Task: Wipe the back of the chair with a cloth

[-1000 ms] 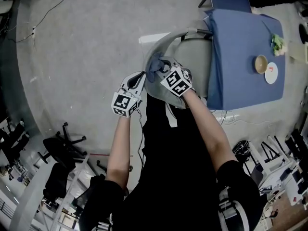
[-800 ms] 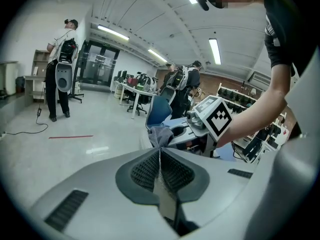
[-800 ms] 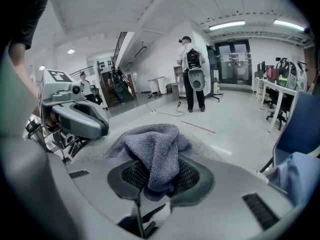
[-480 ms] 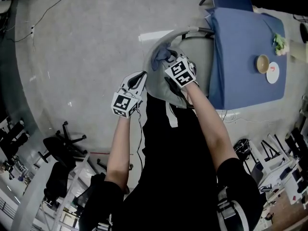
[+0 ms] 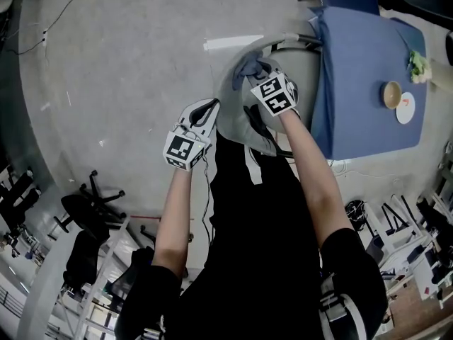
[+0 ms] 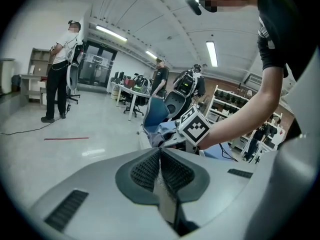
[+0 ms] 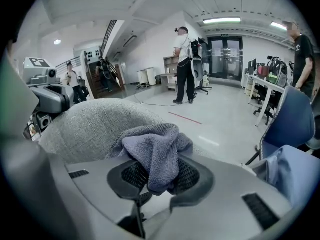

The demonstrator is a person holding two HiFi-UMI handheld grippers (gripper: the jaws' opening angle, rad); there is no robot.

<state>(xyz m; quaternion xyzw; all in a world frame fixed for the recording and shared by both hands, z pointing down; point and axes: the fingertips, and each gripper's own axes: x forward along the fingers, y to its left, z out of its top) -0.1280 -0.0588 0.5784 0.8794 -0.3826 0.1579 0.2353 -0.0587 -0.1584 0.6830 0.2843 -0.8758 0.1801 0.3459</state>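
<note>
Cloth (image 7: 156, 151), grey-blue and bunched, is pinched in the right claw (image 7: 159, 176). Its pads are clenched on one fold, so the loose bulk spills forward over the tips. That grip suits wiping: the wad sits ahead of the claw and meets the chair back (image 7: 82, 124) before any hard plastic can. In the right gripper view the cloth lies against the grey woven fabric of the back, near its rounded top. In the head view the cloth (image 5: 248, 66) sits at about 12 o'clock on the chair back (image 5: 232, 115), close to the upper rim, and the person's arm reaches in from 6 o'clock.

The left claw (image 6: 161, 170) is clamped on nothing, its ribbed pads meeting along the centre line. From the head view the left claw (image 5: 204, 112) hangs at about 9 o'clock of the chair back, just beside its edge. Whether it touches the fabric I cannot tell. It looks parked there to stay out of the wiping path, perhaps ready to steady the chair.

A worktop (image 5: 368, 76) under a blue cover stands at 3 o'clock of the chair, carrying a bowl (image 5: 391, 94) and a plate (image 5: 405, 110), both well apart from the work. With the cloth up at the rim, the lower part of the back probably has yet to be wiped.
</note>
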